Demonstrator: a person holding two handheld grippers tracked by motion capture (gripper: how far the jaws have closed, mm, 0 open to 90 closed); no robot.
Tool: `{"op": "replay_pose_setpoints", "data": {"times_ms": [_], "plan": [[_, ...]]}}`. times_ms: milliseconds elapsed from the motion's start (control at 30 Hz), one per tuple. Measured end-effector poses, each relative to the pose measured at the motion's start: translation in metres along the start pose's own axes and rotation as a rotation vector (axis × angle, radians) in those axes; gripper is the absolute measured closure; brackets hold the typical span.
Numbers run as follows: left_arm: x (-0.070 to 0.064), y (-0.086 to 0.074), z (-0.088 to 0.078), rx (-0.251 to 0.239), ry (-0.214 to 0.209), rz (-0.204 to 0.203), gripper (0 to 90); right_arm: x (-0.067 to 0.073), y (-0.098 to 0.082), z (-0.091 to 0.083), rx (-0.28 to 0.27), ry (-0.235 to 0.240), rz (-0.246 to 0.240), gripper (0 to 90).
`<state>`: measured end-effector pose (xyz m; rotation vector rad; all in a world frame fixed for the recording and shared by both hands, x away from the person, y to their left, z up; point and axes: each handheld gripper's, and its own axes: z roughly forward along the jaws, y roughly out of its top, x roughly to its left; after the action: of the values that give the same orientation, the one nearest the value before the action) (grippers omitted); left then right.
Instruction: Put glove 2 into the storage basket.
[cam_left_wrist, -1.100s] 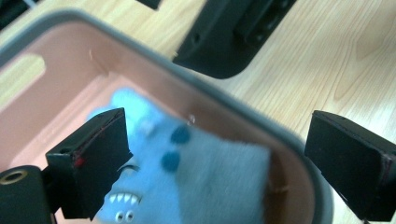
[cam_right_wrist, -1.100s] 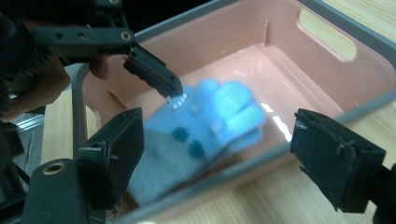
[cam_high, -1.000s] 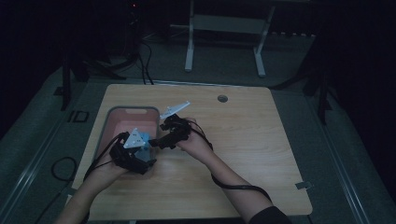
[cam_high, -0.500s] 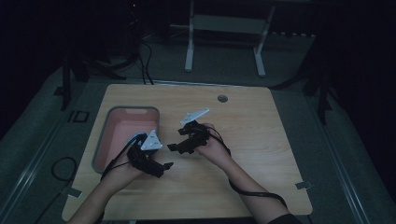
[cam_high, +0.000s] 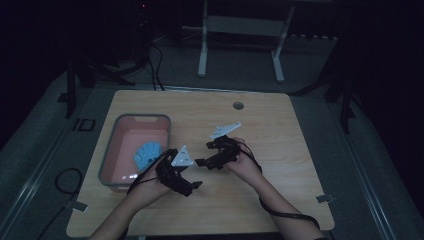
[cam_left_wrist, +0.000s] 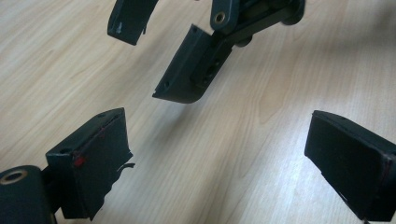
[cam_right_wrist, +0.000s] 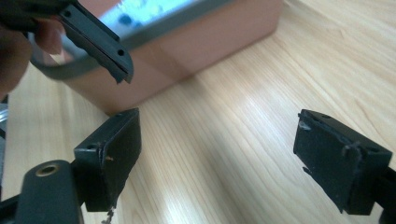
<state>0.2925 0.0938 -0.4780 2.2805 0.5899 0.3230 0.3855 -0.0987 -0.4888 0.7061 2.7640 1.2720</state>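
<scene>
A pink tub with a grey rim (cam_high: 111, 150) stands on the left of the wooden table, and a light blue ribbed object (cam_high: 149, 154) lies inside it. My left gripper (cam_high: 194, 185) hovers just right of the tub's near corner, open and empty. My right gripper (cam_high: 201, 162) points left toward it, also open and empty. In the left gripper view my own jaws (cam_left_wrist: 233, 158) stand wide apart over bare wood, with the right gripper's jaws (cam_left_wrist: 187, 70) close ahead. In the right gripper view my open jaws (cam_right_wrist: 233, 149) face the tub's pink wall (cam_right_wrist: 196, 46).
A round cable hole (cam_high: 238, 105) sits near the table's far edge. Cables trail from both grippers along the forearms. The right half of the table (cam_high: 290, 150) is bare wood. Metal stand legs (cam_high: 202, 60) rise on the floor behind the table.
Both grippers have drawn away from over the tub, rightward and toward the person. They now sit close together over the table's middle. The blue object shows in the tub.
</scene>
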Motion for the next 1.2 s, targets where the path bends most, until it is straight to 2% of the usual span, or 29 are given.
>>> {"op": "replay_pose_setpoints", "data": {"times_ms": [367, 400, 433, 500, 733, 900, 1200], "plan": [[-0.015, 0.001, 0.028, -0.007, -0.058, 0.02, 7.0, -0.016, -0.047, -0.01, 0.023, -0.005, 0.047, 15.0], [-0.015, 0.001, 0.028, -0.007, -0.058, 0.02, 7.0, -0.016, -0.047, -0.01, 0.023, -0.005, 0.047, 15.0], [-0.017, 0.001, 0.035, -0.007, -0.08, 0.016, 7.0, -0.016, -0.05, -0.011, 0.022, -0.006, 0.056, 15.0], [-0.02, 0.001, 0.04, -0.006, -0.095, 0.018, 7.0, -0.019, -0.062, -0.016, 0.017, -0.008, 0.061, 14.9], [-0.029, 0.001, 0.051, -0.013, -0.123, 0.041, 6.7, -0.02, -0.078, -0.023, 0.007, -0.02, 0.056, 14.7], [-0.034, -0.001, 0.058, -0.022, -0.149, 0.038, 4.7, -0.019, -0.09, -0.029, 0.0, -0.025, 0.062, 14.5], [-0.041, -0.004, 0.068, -0.03, -0.165, 0.053, 4.6, -0.02, -0.106, -0.039, -0.014, -0.043, 0.064, 13.9]]}}
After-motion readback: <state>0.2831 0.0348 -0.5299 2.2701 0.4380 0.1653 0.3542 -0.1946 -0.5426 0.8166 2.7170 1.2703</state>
